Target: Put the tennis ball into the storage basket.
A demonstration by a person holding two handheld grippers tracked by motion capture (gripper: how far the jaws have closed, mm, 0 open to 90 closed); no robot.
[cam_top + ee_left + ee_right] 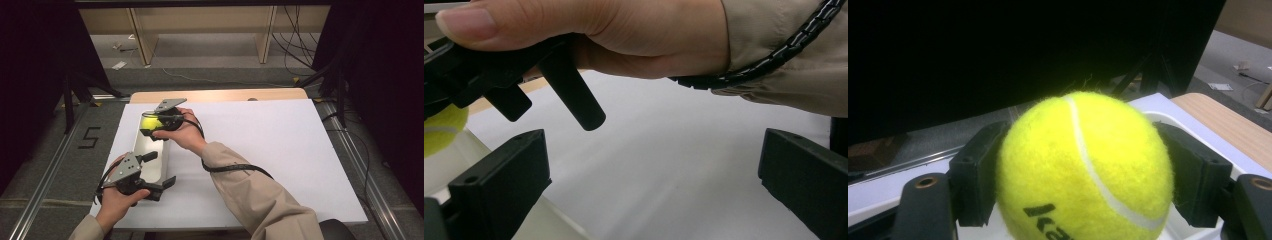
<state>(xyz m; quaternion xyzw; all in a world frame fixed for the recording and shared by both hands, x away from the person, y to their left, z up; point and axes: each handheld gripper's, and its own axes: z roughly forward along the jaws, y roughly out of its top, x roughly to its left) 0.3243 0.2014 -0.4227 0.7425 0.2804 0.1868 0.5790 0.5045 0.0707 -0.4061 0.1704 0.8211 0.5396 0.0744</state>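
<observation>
Over the far end of the long white plastic tray (161, 165), the right gripper (154, 125) clamps the fuzzy yellow tennis ball (1083, 170) between both jaws, directly above the tray's hollow, while the nearer left gripper (159, 175), jaws spread and empty, waits beside the tray's near end.

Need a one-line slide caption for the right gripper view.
Right gripper shut on a yellow tennis ball, above a white tray.

Dim, dark-edged room, bright white tabletop, soft shadows; close-ups slightly blurred, mildly grainy throughout.
</observation>
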